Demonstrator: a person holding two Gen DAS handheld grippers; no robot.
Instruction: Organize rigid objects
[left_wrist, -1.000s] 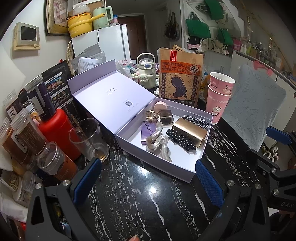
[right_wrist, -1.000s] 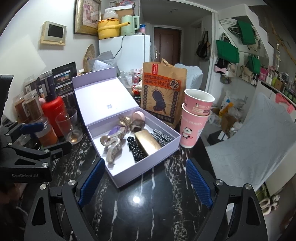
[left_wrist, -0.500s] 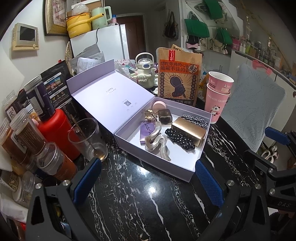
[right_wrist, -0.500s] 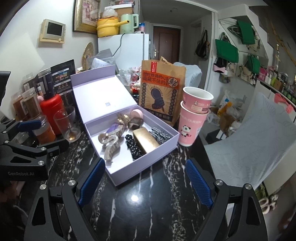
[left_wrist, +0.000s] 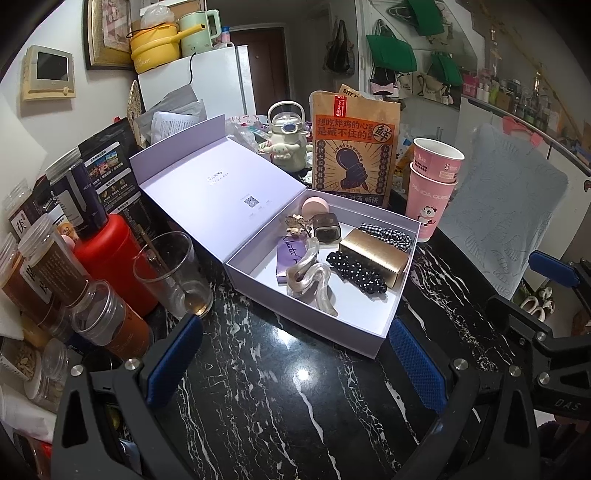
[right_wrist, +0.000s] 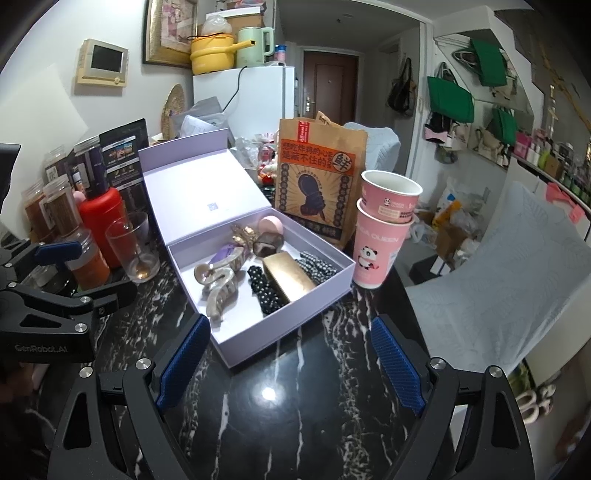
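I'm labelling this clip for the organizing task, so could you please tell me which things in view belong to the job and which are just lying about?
Belongs to the job:
- lilac box, open
- gold case
- swirly hair claw
- dotted scrunchie
- brown clip

Just lying about:
- pink cups
- paper bag
- drinking glass
- red bottle
- spice jars

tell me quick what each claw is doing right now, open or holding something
Left claw: open, holding nothing, above the black table.
Right claw: open, holding nothing, short of the box.

It is a lived-in home. A fridge (right_wrist: 255, 99) topped with a pot (right_wrist: 212, 53) and kettle (right_wrist: 253, 46) stands near the door (right_wrist: 330, 85). Bags (right_wrist: 448, 98) hang on the wall.
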